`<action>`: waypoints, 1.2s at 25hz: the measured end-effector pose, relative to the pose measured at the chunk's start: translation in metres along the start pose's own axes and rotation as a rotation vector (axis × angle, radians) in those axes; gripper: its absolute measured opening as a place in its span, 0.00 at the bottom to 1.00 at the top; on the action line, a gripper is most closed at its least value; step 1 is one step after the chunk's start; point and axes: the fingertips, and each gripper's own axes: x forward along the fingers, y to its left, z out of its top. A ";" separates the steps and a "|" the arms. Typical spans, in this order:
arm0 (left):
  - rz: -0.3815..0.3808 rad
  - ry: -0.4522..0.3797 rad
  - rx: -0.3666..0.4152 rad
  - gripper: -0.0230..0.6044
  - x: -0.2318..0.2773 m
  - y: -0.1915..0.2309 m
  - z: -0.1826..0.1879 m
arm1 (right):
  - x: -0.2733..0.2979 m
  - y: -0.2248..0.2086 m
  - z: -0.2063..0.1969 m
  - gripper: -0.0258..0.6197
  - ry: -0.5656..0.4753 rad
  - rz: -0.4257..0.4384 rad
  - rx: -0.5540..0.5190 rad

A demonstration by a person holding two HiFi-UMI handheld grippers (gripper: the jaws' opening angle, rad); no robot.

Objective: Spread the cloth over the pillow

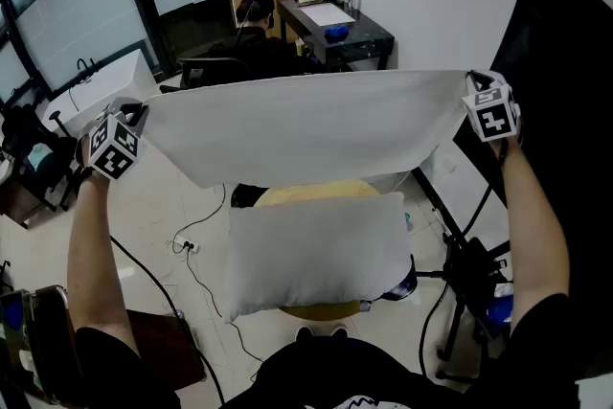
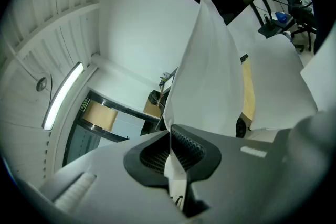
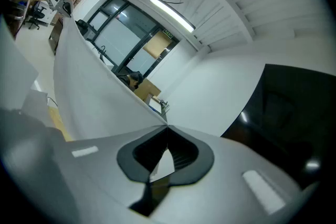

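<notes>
- Left gripper [image 1: 134, 122] is clamped on one corner of the cloth [image 1: 302, 124].
- Right gripper [image 1: 469, 101] pinches the opposite corner.
- Cloth hangs stretched between them, above the pillow [image 1: 316, 249], not touching it.
- Pillow lies on a round yellow table [image 1: 316, 193].

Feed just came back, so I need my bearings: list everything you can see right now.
cloth: one, white, held stretched in the air above the pillow
pillow: one, pale grey, on the round table
round table: one, yellow top, under the pillow
desk: one, dark, far back by the wall
stand: one, black, floor at right
left tongs: one, grey, shut on the cloth's left end
right tongs: one, grey, shut on the cloth's right end
</notes>
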 end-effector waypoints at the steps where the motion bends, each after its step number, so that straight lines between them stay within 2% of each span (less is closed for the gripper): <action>1: -0.007 0.002 -0.004 0.04 0.002 -0.004 -0.001 | 0.002 0.004 -0.005 0.06 0.007 0.006 0.001; 8: -0.059 0.007 -0.061 0.04 0.010 -0.051 -0.017 | -0.001 0.039 -0.048 0.06 0.048 0.060 0.015; 14: -0.075 0.004 -0.088 0.04 0.004 -0.084 -0.029 | -0.019 0.056 -0.066 0.06 0.023 0.089 0.069; 19: -0.068 -0.015 -0.074 0.04 -0.021 -0.105 -0.029 | -0.041 0.060 -0.084 0.06 0.000 0.090 0.108; 23: -0.077 -0.046 -0.092 0.04 -0.052 -0.119 -0.032 | -0.069 0.065 -0.100 0.06 -0.024 0.101 0.149; 30: -0.149 -0.050 -0.117 0.04 -0.100 -0.174 -0.042 | -0.124 0.095 -0.155 0.06 0.003 0.145 0.284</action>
